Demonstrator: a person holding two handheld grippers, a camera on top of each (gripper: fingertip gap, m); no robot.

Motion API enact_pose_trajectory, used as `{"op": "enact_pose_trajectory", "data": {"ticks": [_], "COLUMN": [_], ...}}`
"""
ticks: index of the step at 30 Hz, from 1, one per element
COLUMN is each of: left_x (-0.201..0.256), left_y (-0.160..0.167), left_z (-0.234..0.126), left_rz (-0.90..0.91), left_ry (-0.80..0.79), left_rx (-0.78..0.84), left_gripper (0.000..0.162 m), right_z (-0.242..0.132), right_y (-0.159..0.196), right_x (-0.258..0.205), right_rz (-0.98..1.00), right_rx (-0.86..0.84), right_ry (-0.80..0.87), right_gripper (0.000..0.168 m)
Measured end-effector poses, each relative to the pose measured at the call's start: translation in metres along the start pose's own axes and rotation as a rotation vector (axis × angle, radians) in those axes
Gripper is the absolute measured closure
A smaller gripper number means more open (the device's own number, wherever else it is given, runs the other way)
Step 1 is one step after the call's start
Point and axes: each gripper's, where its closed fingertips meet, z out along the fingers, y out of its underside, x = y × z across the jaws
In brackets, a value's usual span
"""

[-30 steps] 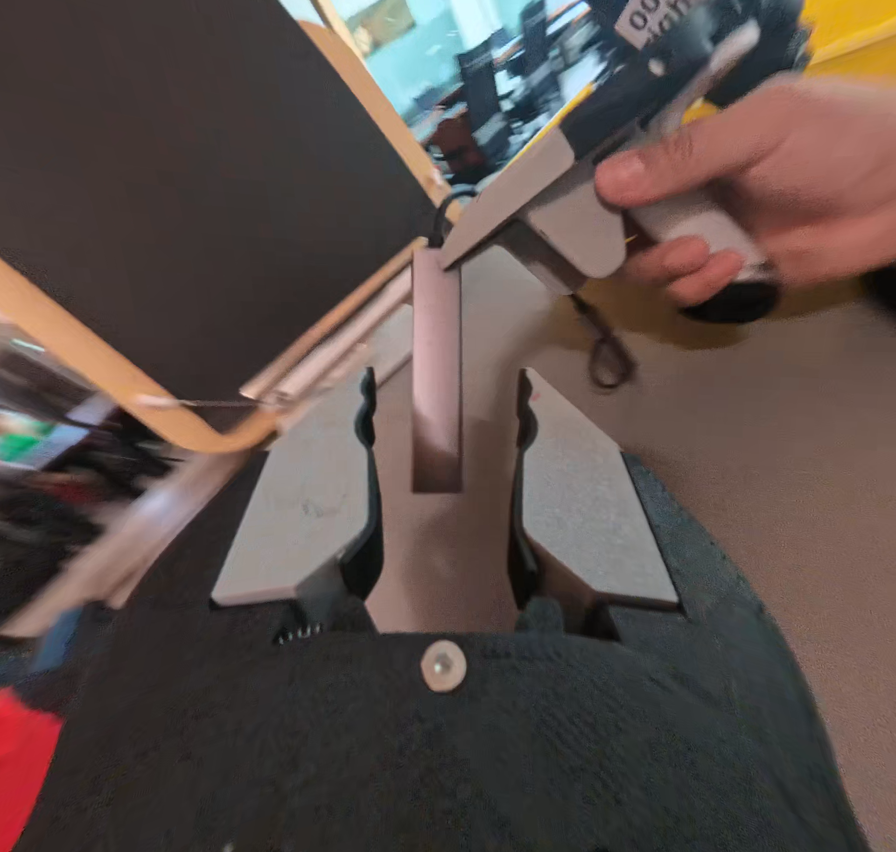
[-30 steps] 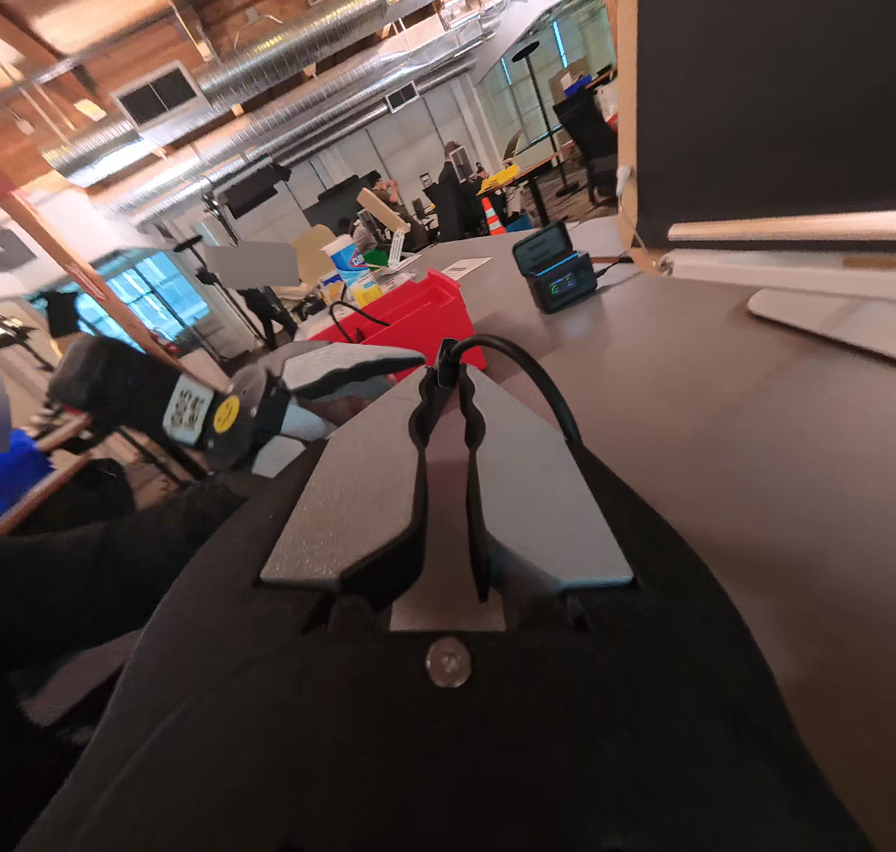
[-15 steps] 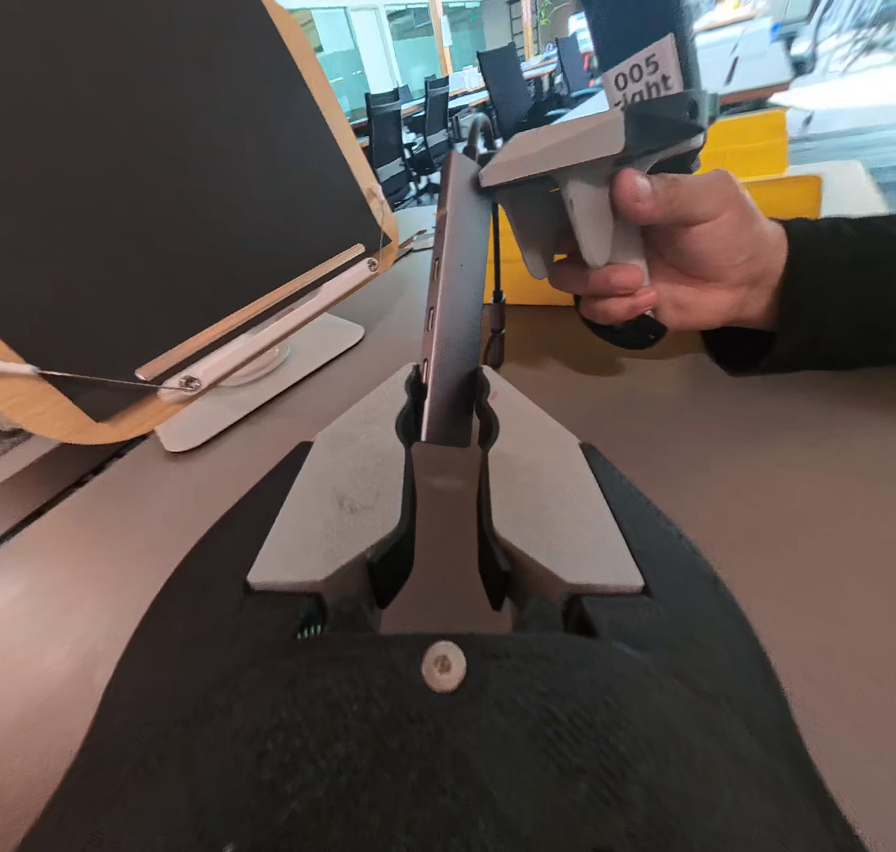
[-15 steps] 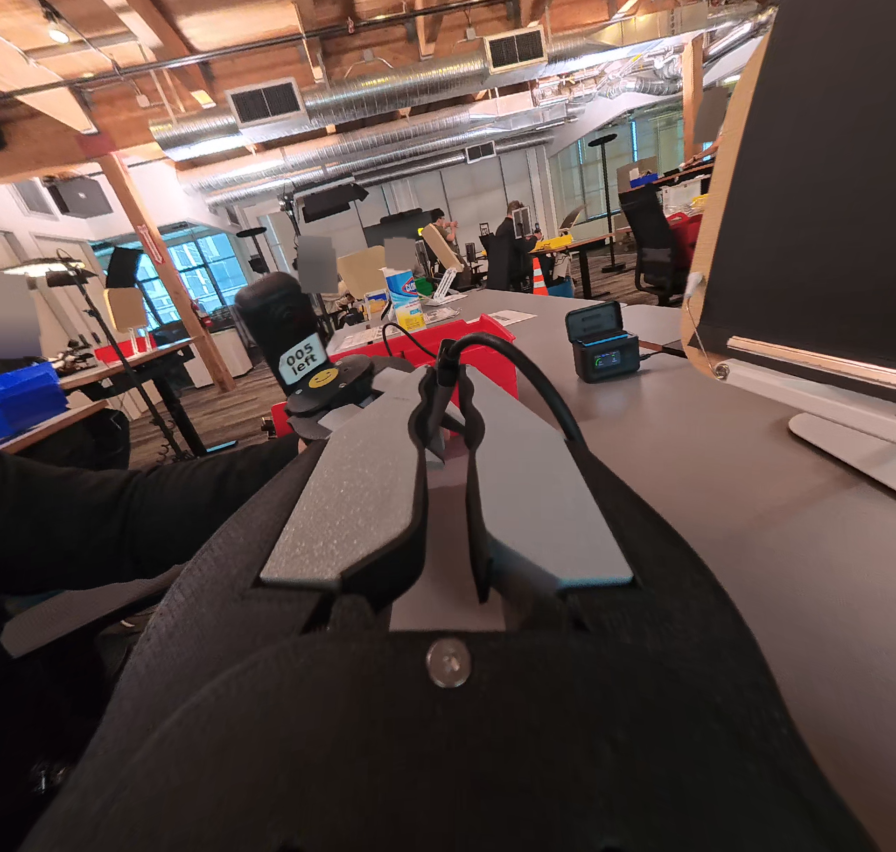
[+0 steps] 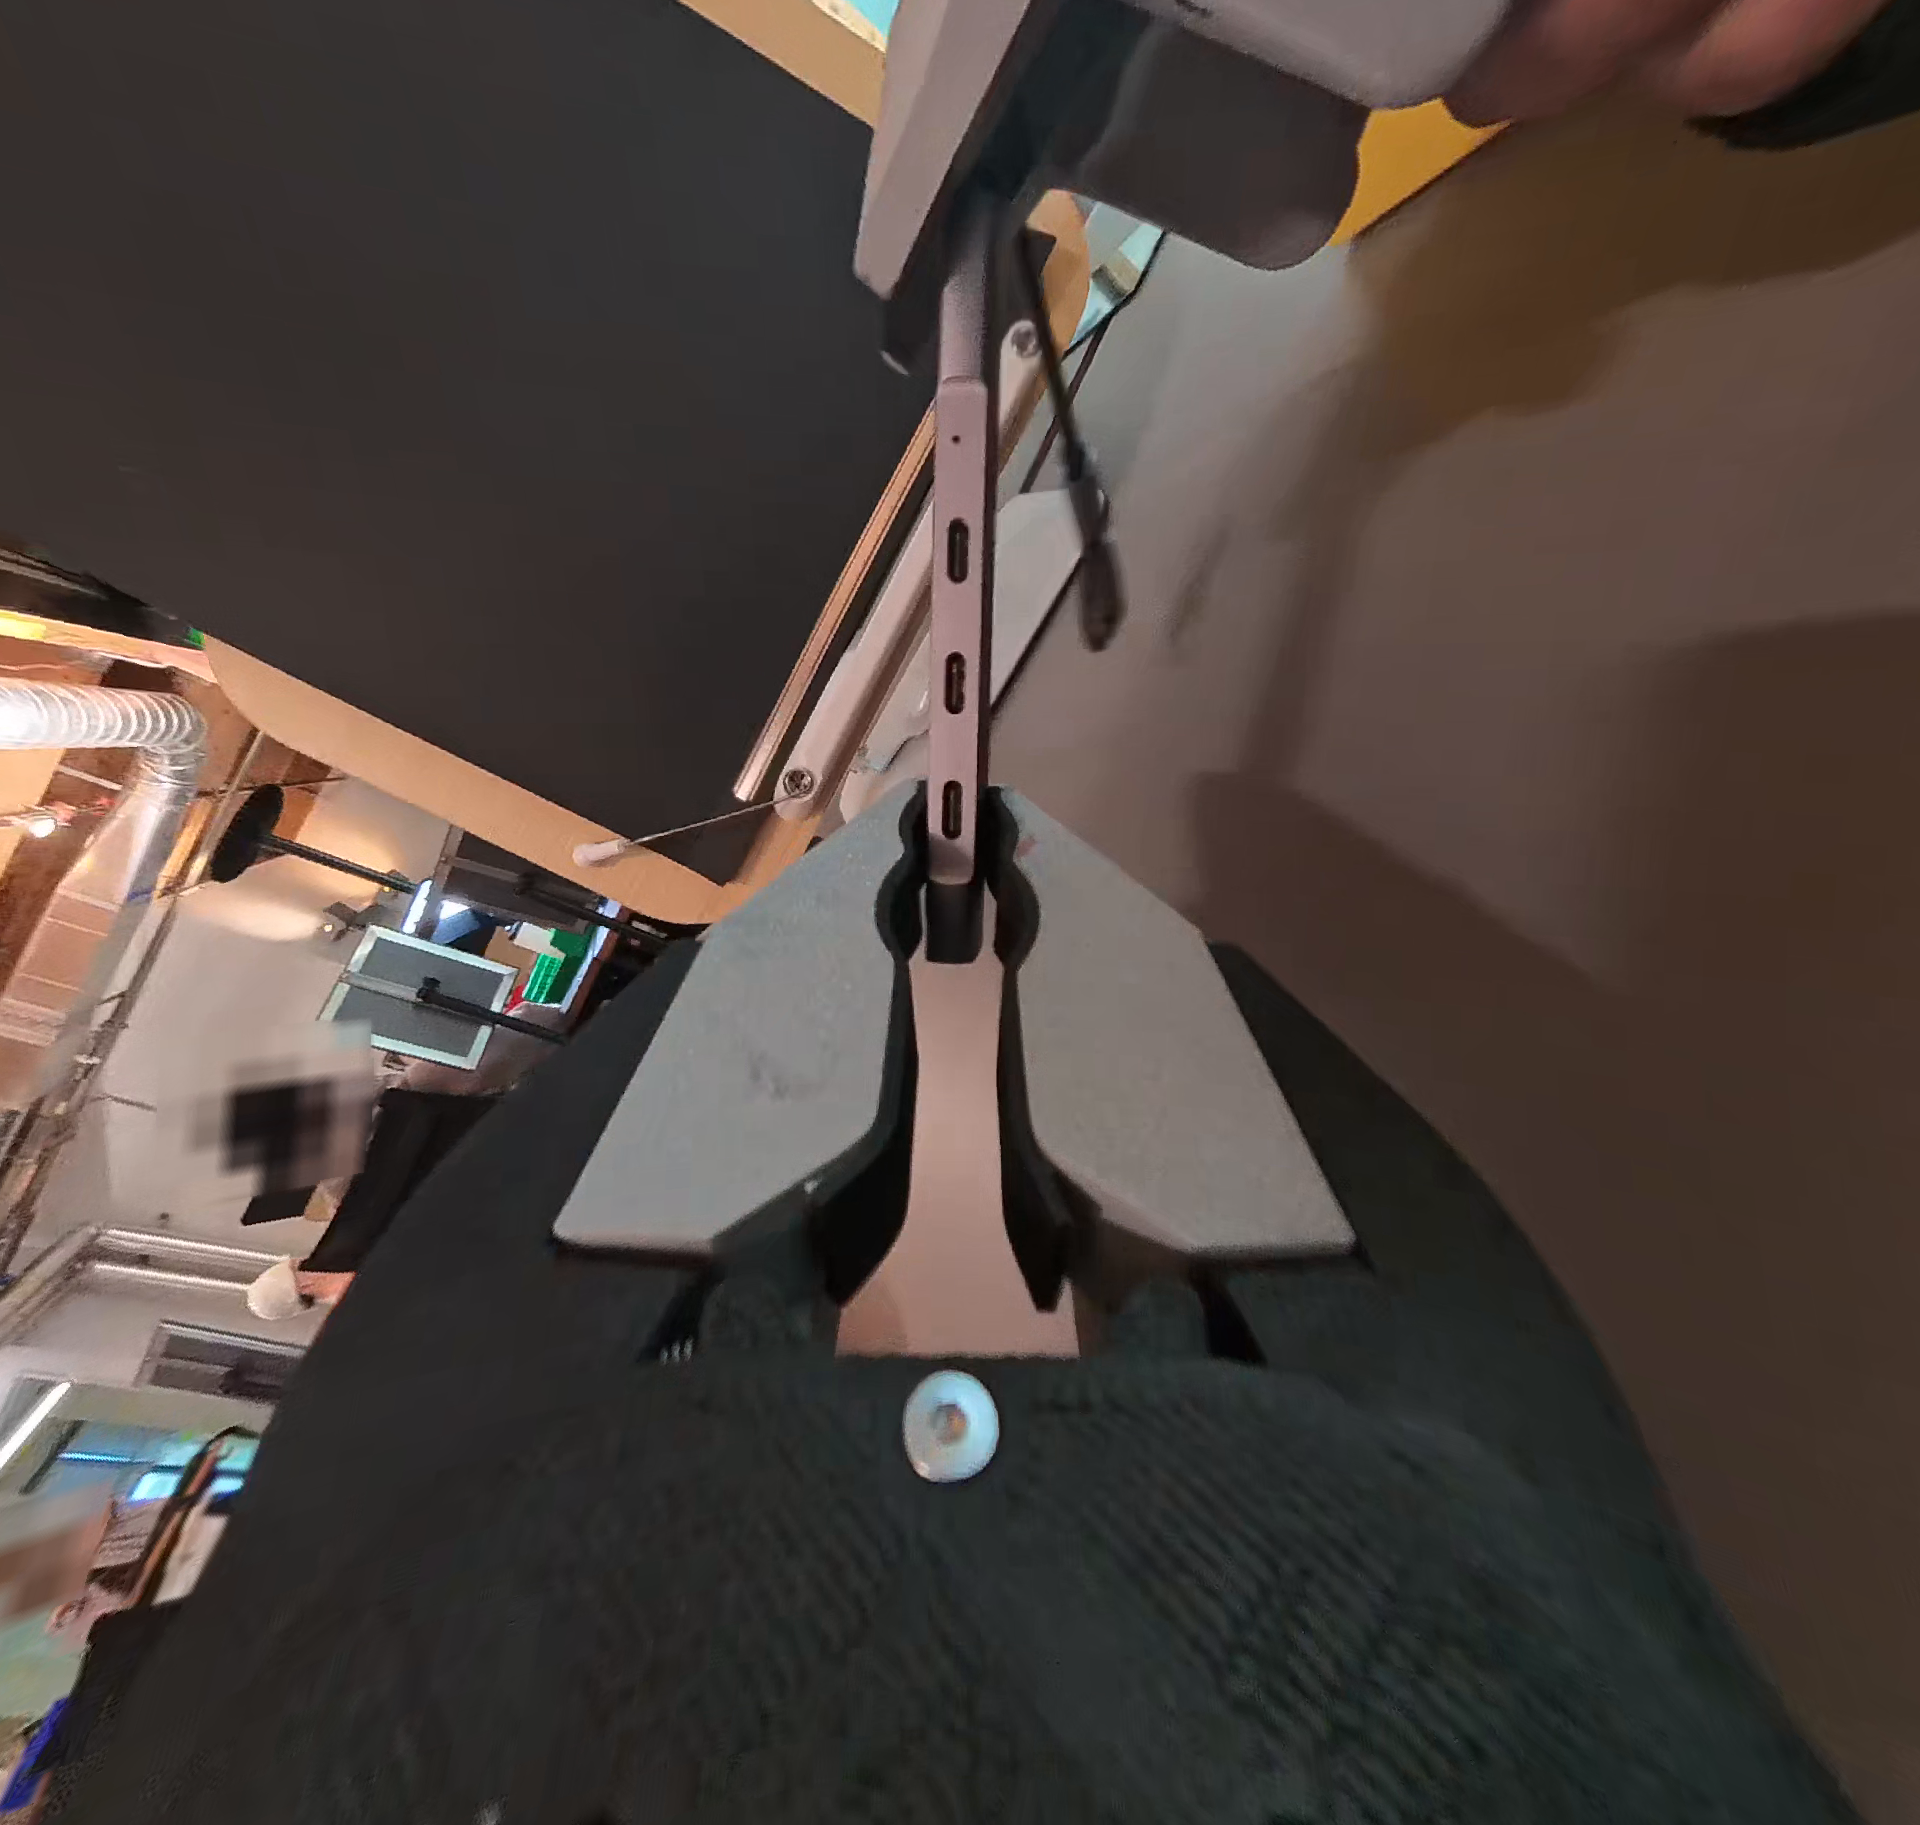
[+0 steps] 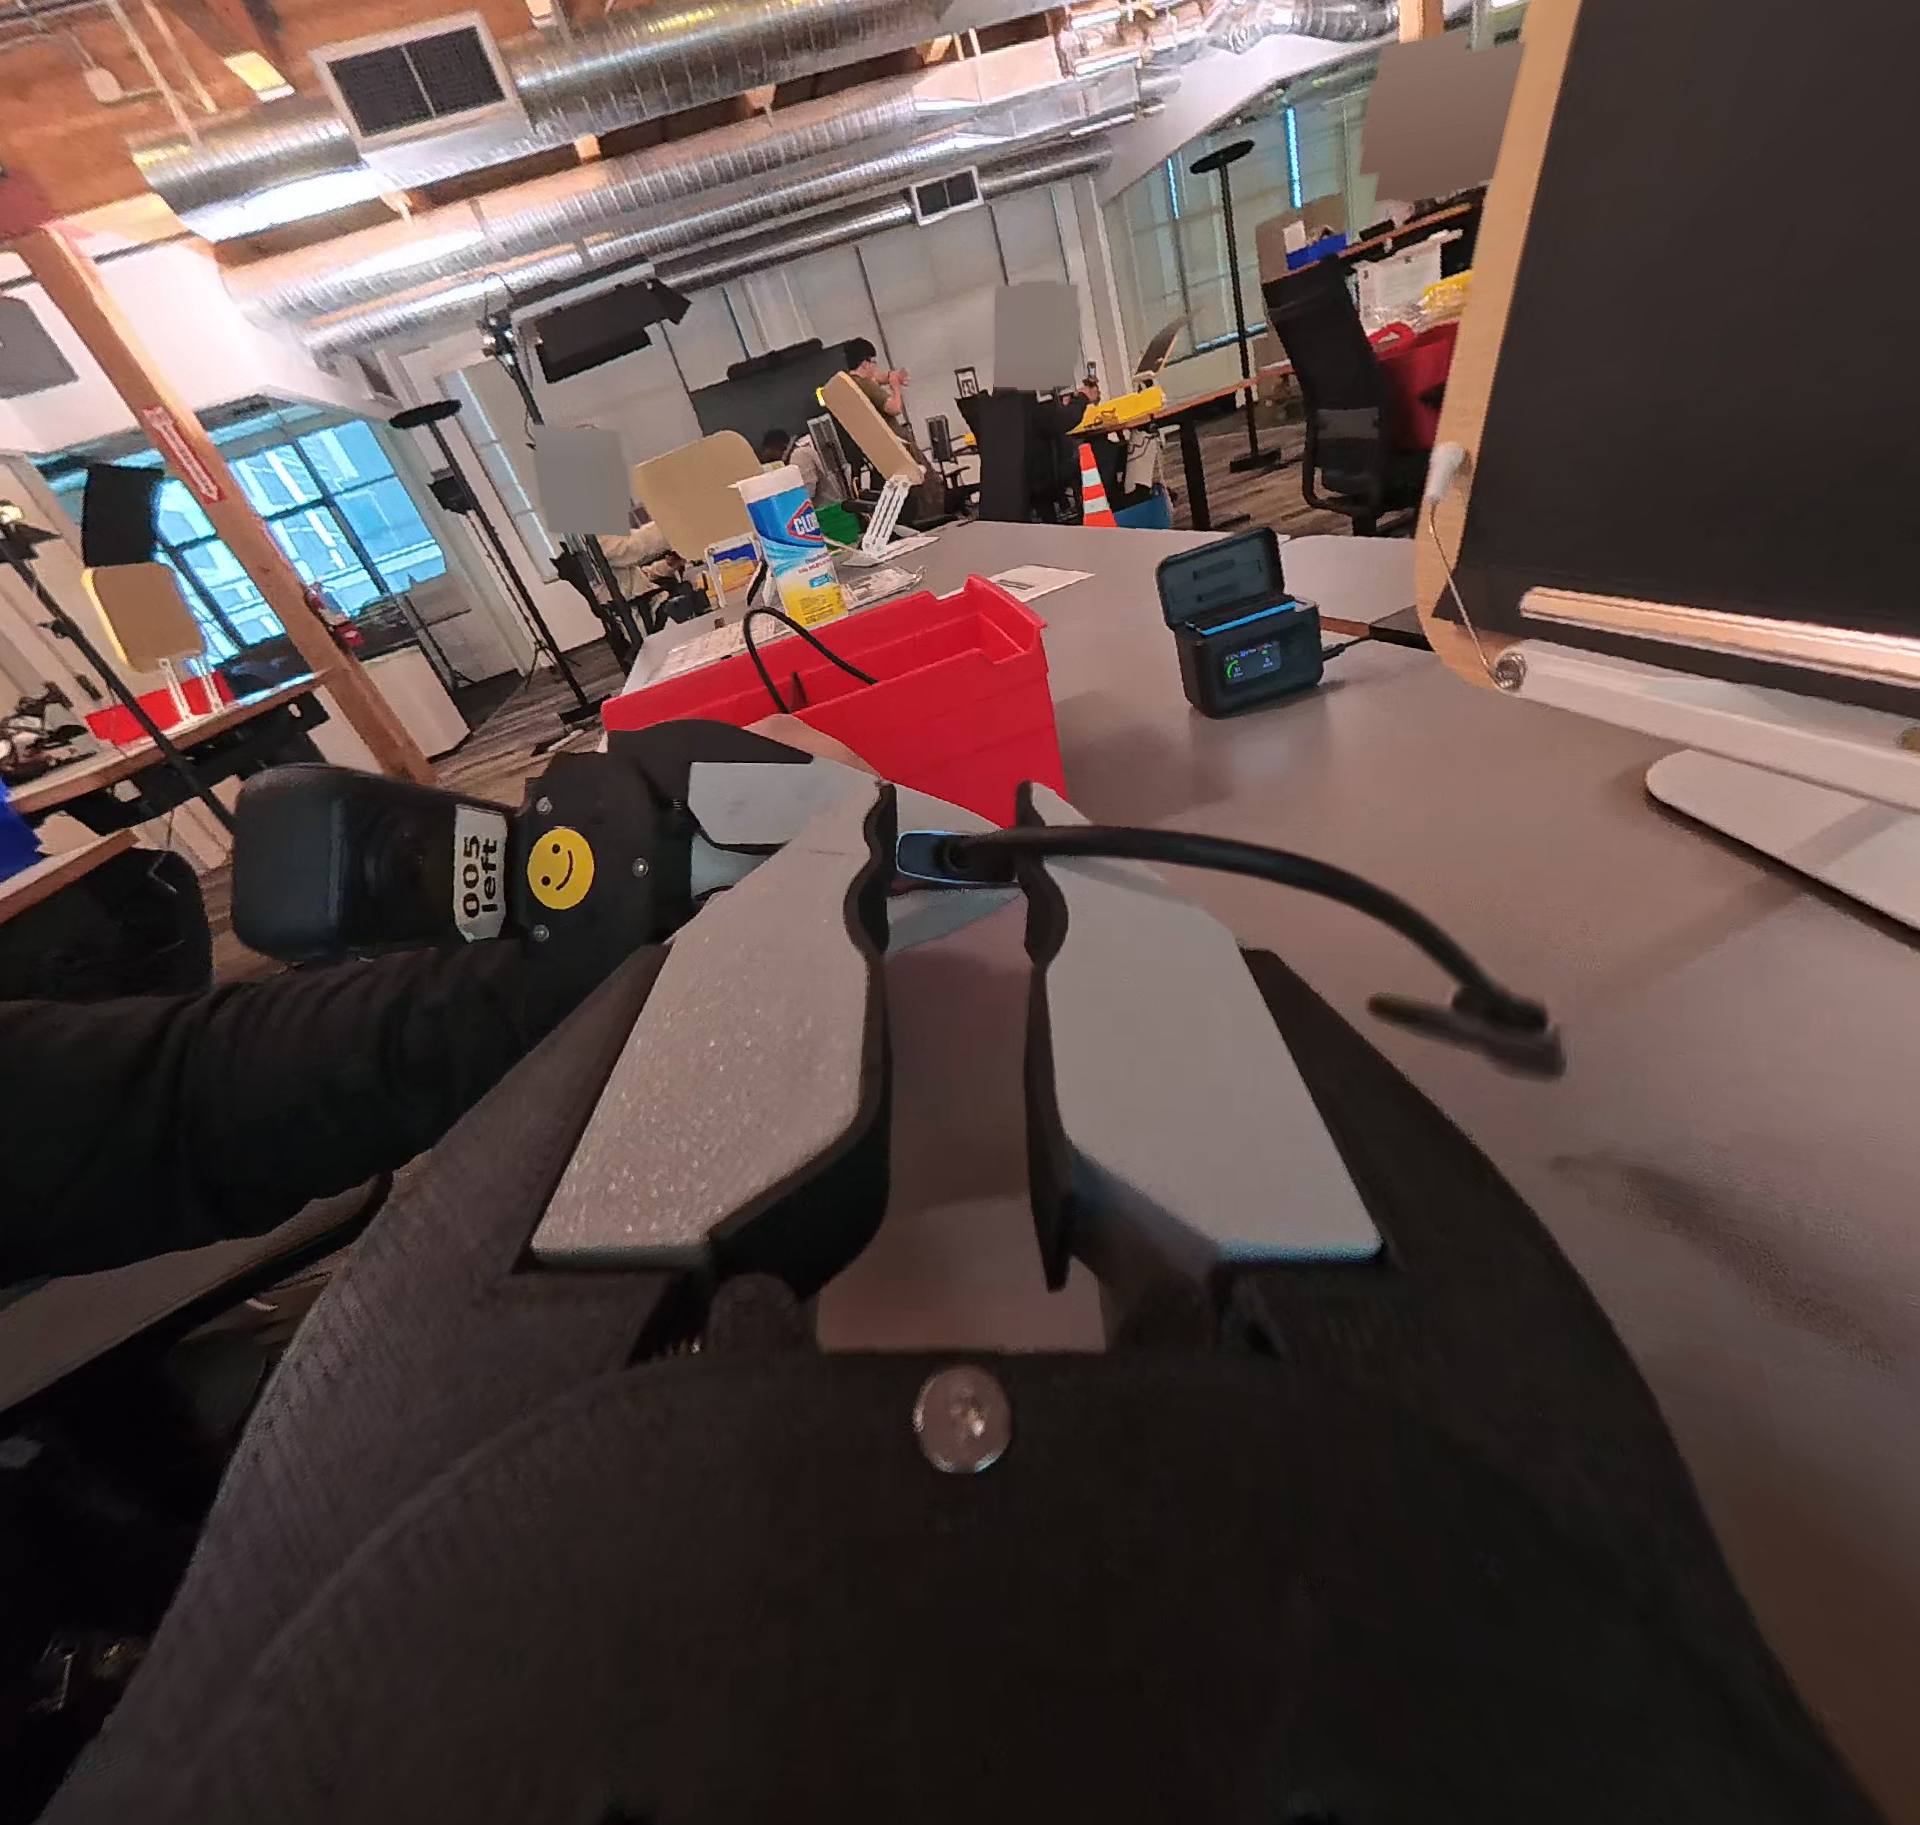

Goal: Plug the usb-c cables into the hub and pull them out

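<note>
A slim grey hub (image 5: 961, 632) with three ports along its edge is held in the air. My left gripper (image 5: 956, 819) is shut on its near end. My right gripper (image 6: 954, 819) is open, its jaws on either side of the hub's far end (image 6: 925, 856). It shows in the left wrist view (image 5: 987, 258) at the top, held by a hand (image 5: 1714, 9). The hub's black cable (image 6: 1247, 861) curves right and its plug (image 6: 1475, 1022) hangs free, also seen in the left wrist view (image 5: 1096, 612). The left gripper's black body (image 6: 416, 871) lies on its side.
A black board with a wooden rim (image 6: 1714, 321) stands on a white stand (image 6: 1766, 809) at the right of the grey table (image 6: 1455, 892). Behind are a red bin (image 6: 914, 674), a black charging case (image 6: 1242, 622) and a wipes canister (image 6: 795, 560). My hands' fingertips stand some 7 cm from each other.
My left gripper closed on the hub's end, then rolled over with it. My right gripper let go of the cable and opened around the hub's far end. The cable plug now swings free.
</note>
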Motion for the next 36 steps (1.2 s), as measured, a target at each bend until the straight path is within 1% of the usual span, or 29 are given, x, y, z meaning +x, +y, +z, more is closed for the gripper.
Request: {"op": "enact_pose_trajectory", "data": {"ticks": [3, 7, 9, 11, 16, 22, 25, 28, 30, 32, 34, 36], "left_x": [0.000, 0.001, 0.003, 0.004, 0.009, 0.017, 0.022, 0.028, 0.030, 0.034, 0.040, 0.044], "left_y": [0.004, 0.005, 0.005, 0.006, 0.011, 0.025, 0.032, 0.041, 0.047, 0.056, 0.068, 0.074], "left_z": [0.001, 0.002, 0.002, 0.003, 0.005, 0.009, 0.010, 0.011, 0.011, 0.011, 0.011, 0.011], "left_rz": [0.018, 0.010, 0.010, 0.012, 0.008, 0.012, 0.021, 0.038, 0.032, 0.000, -0.022, -0.019], "left_ry": [-0.007, -0.009, -0.002, 0.000, 0.022, 0.056, 0.088, 0.113, 0.130, 0.162, 0.201, 0.222], "left_rx": [-0.021, -0.028, -0.029, -0.032, -0.055, -0.125, -0.152, -0.201, -0.229, -0.269, -0.322, -0.341], "left_gripper": [0.155, 0.155, 0.155, 0.155, 0.155, 0.155, 0.155, 0.155, 0.155, 0.155, 0.156, 0.156], "right_z": [0.002, 0.006, 0.009, 0.009, 0.008, 0.009, 0.009, 0.007, 0.004, -0.001, -0.005, -0.007], "right_y": [0.007, 0.016, 0.020, 0.021, 0.028, 0.044, 0.052, 0.068, 0.078, 0.082, 0.081, 0.077], "right_x": [0.007, 0.008, 0.006, 0.008, 0.011, 0.019, 0.023, 0.029, 0.038, 0.048, 0.055, 0.057], "right_rz": [0.022, 0.066, 0.068, 0.047, 0.035, 0.001, 0.024, 0.049, 0.015, -0.073, -0.163, -0.240], "right_rx": [-0.031, -0.071, -0.084, -0.087, -0.137, -0.238, -0.284, -0.377, -0.441, -0.494, -0.530, -0.536], "right_ry": [0.025, 0.018, 0.012, 0.031, 0.051, 0.106, 0.121, 0.144, 0.201, 0.282, 0.347, 0.391], "right_gripper": [0.146, 0.139, 0.138, 0.145, 0.145, 0.144, 0.144, 0.143, 0.146, 0.144, 0.142, 0.141]}}
